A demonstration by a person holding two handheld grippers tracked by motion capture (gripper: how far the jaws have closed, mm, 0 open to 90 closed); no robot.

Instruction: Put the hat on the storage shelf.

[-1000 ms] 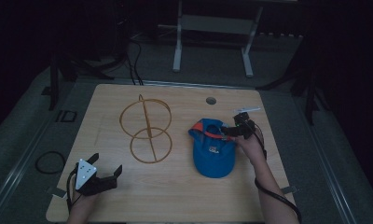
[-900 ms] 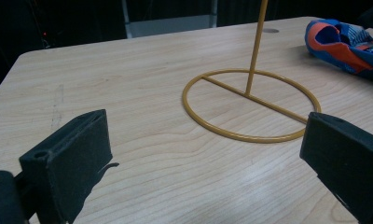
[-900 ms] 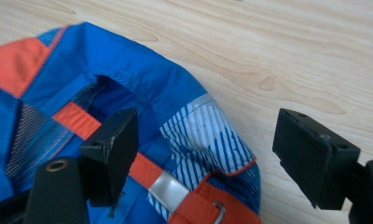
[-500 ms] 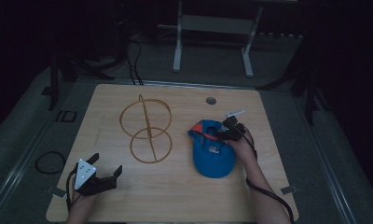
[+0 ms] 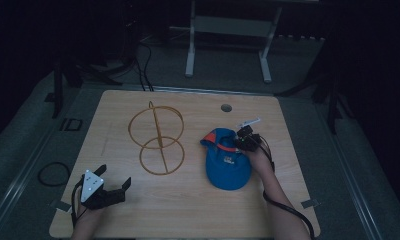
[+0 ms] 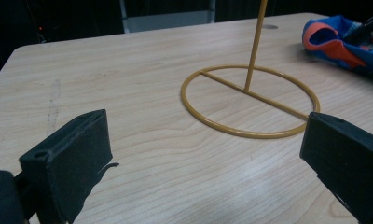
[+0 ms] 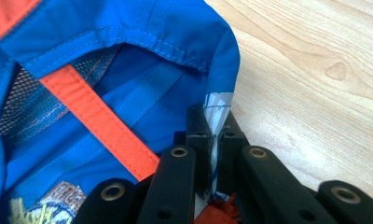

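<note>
Nothing legible from where I'm working. My blue cap [image 5: 227, 161] carries a small printed patch on its crown, and in my right gripper view a yellow-and-orange emblem [image 7: 54, 205] peeks out on the fabric, but I can't make out a single letter.

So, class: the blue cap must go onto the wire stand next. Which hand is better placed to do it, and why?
The right. Its gripper has just closed and is shut on the blue cap's edge. The left gripper sits open near the table's front corner, holding nothing, apart from the cap and the wire stand.
</note>
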